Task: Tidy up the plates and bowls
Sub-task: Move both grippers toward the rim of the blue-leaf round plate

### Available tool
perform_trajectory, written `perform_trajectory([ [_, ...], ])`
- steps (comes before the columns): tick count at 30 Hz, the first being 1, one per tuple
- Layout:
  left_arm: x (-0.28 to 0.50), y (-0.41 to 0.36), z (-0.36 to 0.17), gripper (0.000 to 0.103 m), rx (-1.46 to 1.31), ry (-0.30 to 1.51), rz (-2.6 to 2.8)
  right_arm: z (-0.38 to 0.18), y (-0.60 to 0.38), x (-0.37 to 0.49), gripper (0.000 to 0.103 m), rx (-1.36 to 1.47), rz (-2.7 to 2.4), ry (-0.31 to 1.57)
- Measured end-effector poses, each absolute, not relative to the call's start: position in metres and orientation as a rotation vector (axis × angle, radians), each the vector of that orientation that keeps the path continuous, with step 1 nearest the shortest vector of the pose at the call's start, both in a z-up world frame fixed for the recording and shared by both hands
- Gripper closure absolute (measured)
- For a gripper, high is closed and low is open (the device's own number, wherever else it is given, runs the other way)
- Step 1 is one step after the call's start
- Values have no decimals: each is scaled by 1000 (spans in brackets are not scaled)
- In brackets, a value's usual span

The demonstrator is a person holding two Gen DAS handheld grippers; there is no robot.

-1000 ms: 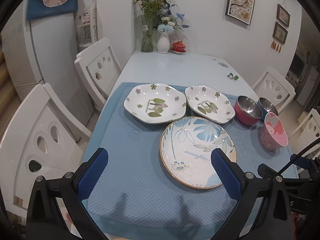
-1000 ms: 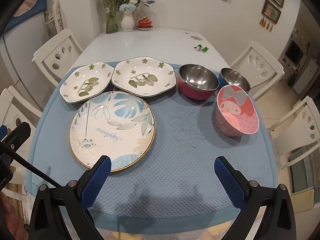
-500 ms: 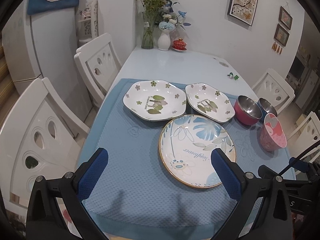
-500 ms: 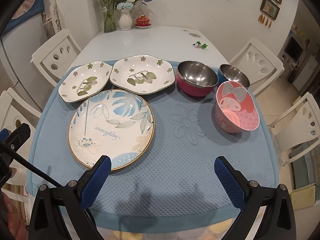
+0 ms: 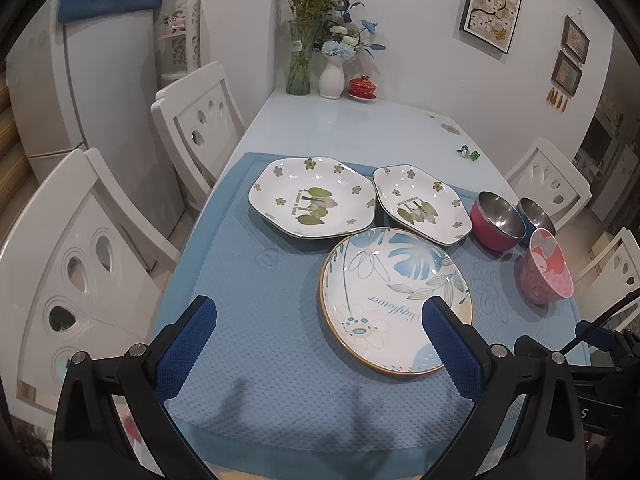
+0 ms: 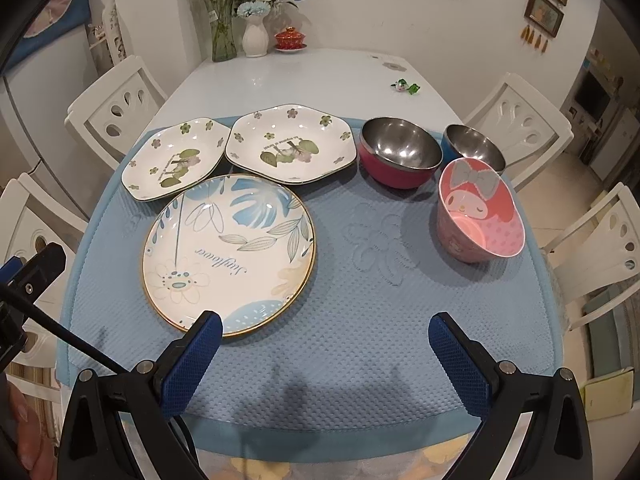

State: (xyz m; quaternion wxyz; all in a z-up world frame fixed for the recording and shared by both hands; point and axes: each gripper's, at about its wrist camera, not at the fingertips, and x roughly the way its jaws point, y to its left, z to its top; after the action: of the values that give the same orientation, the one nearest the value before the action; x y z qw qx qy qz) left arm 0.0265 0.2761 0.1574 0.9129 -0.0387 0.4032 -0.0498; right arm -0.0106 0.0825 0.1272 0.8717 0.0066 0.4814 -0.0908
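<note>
On a blue mat (image 6: pixel 360 340) lie a round leaf-print plate (image 6: pixel 228 252) (image 5: pixel 394 300) and, behind it, two hexagonal floral plates (image 6: pixel 176 158) (image 6: pixel 292 142) (image 5: pixel 312 202) (image 5: pixel 420 204). To the right stand a red steel-lined bowl (image 6: pixel 400 156) (image 5: pixel 496 220), a blue steel-lined bowl (image 6: pixel 474 146) (image 5: pixel 536 212) and a pink cartoon bowl (image 6: pixel 480 208) (image 5: pixel 546 268). My left gripper (image 5: pixel 318 320) hangs open over the mat's near left, empty. My right gripper (image 6: pixel 324 336) is open and empty above the mat's front edge, its left finger by the round plate's rim.
White chairs (image 5: pixel 192 120) (image 6: pixel 520 120) flank the table on both sides. At the far end stand a glass vase (image 6: pixel 224 36), a white vase (image 6: pixel 255 36) and a red lidded cup (image 6: pixel 290 38). A small green trinket (image 6: pixel 406 87) lies on the bare tabletop. A fridge (image 5: pixel 88 92) stands left.
Both grippers have pulled back and risen slightly, so the dishes sit a little farther up in each view. Nothing on the mat has moved, and both grippers stay open.
</note>
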Motion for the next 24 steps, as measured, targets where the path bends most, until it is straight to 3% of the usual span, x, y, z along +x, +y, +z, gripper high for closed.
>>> perform_trajectory([
  [24,31,280,151,0,-103,857,-101,116,80,-5,1,48,-177,1056],
])
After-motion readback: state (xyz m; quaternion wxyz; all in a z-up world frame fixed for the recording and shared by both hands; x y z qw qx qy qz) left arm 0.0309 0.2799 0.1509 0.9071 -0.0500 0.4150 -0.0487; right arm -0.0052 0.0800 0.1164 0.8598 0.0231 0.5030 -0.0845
